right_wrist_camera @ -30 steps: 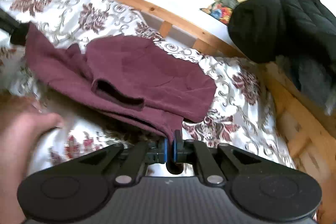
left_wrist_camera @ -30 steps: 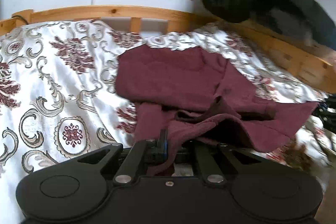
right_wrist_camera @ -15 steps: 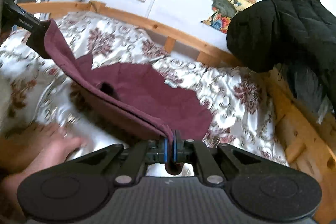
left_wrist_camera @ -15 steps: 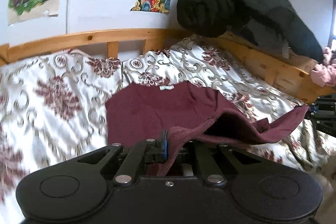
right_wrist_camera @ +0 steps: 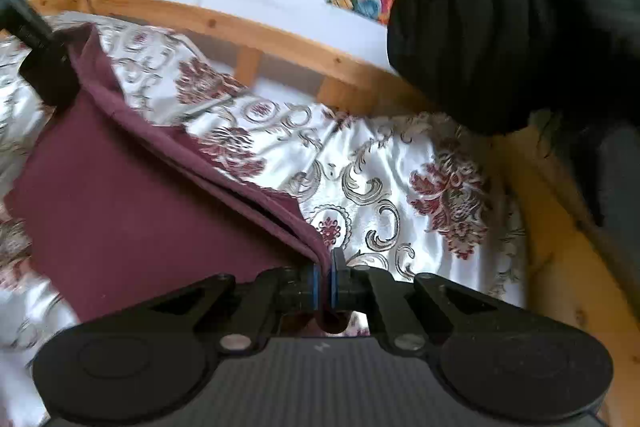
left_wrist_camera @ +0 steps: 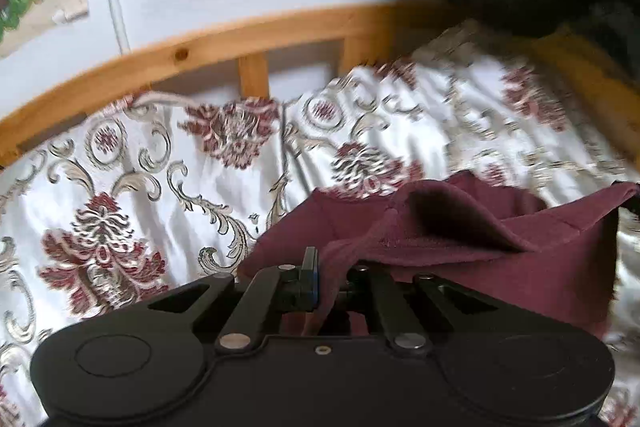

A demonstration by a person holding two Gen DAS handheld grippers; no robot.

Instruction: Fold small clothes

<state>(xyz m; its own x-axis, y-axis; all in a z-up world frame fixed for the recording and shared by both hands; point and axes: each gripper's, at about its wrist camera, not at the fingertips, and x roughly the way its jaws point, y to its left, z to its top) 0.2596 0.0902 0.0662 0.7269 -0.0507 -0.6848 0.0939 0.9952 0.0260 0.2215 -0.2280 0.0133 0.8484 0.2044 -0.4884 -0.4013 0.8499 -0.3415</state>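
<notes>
left gripper [left_wrist_camera: 326, 281]: jaws clamped on a bunched edge of the garment [left_wrist_camera: 460, 247].
right gripper [right_wrist_camera: 325, 277]: jaws pinched shut on a garment corner.
garment: maroon, stretched between the two grippers, raised over the bed [right_wrist_camera: 400, 167]; its hem runs from the right jaws up-left to the left gripper.
bed: floral cover, ahead of both jaws.
rail [left_wrist_camera: 200, 55]: wooden, beyond the bed.
coat [right_wrist_camera: 500, 19]: black, up-right of the right jaws.

Black coat [right_wrist_camera: 520, 7] — edge-cropped, bedspread [left_wrist_camera: 460, 99] blurred
</notes>
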